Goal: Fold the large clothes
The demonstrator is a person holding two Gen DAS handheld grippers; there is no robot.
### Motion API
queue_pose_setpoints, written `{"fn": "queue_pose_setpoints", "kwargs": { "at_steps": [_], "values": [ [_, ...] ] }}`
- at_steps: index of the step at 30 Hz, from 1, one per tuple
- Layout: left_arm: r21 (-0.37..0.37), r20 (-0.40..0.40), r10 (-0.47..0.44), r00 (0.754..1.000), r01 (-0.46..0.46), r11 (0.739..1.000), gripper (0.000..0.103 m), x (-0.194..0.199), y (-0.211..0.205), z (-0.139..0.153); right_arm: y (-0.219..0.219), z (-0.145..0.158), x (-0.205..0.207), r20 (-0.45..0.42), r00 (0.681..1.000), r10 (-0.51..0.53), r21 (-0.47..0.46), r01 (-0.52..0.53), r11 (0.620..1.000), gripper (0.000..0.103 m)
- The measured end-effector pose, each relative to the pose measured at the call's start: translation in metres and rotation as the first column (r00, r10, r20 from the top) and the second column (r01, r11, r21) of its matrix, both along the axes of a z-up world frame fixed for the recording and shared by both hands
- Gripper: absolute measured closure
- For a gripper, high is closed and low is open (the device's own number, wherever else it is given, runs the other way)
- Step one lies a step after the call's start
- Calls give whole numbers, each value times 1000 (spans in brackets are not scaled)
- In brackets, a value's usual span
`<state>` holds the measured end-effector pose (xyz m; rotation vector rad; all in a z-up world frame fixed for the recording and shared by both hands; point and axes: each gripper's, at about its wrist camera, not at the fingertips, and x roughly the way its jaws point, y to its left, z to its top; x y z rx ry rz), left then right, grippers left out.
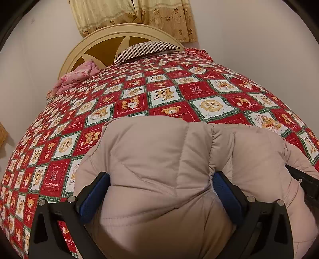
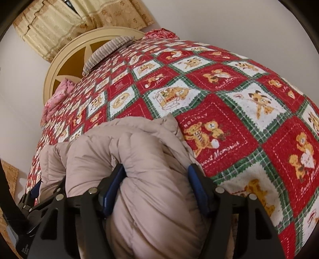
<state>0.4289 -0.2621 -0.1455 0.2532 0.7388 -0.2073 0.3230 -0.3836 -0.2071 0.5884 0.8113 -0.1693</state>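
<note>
A beige puffer jacket [image 1: 159,179] lies bunched at the near edge of the bed [image 1: 179,89], on a red-and-green bear-patterned quilt [image 2: 239,119]. The left hand-held gripper [image 1: 161,185] is clenched on a thick roll of the jacket — both blue pads [image 1: 93,199] press into the padding, which bulges out between and in front of them. The right hand-held gripper [image 2: 157,183] grasps another fat fold of the same jacket, its blue pads [image 2: 197,185] dug into the fabric on either side. In the right wrist view the left tool's black frame shows just beside the jacket at the lower left; in the left wrist view a dark part of the right tool sits at the jacket's right edge.

Beyond the jacket's far edge the quilt runs flat and bare — open room all the way to the headboard [image 1: 111,43]. There a striped pillow [image 1: 147,49] leans, and a pink bundle [image 1: 77,77] sits at the quilt's left far corner. Pale walls flank both long sides of the bed, and a yellow curtain [image 1: 139,16] hangs above the headboard.
</note>
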Motion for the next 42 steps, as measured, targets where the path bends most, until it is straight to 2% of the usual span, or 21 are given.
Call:
{"fn": "queue_pose_setpoints", "kwargs": {
  "at_steps": [7,14,19,22,24,26,28,31,34,36,39,42],
  "values": [
    [3,1,2,1000,-2,1000,1,0,-2,-1,-3,0,-3,18,1000,6,27,-6,1000,34],
    [3,0,3,1000,-3,1000,1,0,-2,-1,-7,8,-4,0,996,94,45,-94,995,31],
    [2,2,1,1000,-1,1000,1,0,-3,-1,-19,10,-30,150,983,103,150,-125,981,28],
    [6,3,0,1000,0,1000,1,0,-4,-2,-16,6,-35,118,986,115,101,-127,987,26],
    [5,1,2,1000,-2,1000,1,0,-5,-2,-16,1,-31,99,987,123,114,-135,984,24],
    [1,0,0,1000,0,1000,1,0,-5,-2,-22,-7,-26,94,987,133,173,-147,974,24],
    [-15,-4,-5,1000,4,1000,1,0,-2,-1,-18,-7,-24,93,985,145,139,-157,978,24],
    [-102,-54,-56,997,51,993,1,-4,17,9,-20,-8,-24,101,983,155,142,-169,975,24],
    [-249,-76,-138,988,115,962,1,-23,61,29,-23,-9,-23,102,978,183,150,-197,969,24],
    [-318,-76,-155,985,124,940,1,-36,96,34,-27,-10,-21,103,972,211,162,-226,961,24],
    [-394,-145,-160,976,92,915,1,-44,139,21,-30,-11,-22,117,962,246,168,-263,950,24],
    [-516,-212,-204,956,67,854,1,-48,166,-2,-31,-12,-26,158,950,270,198,-298,934,26]
  ]
}}
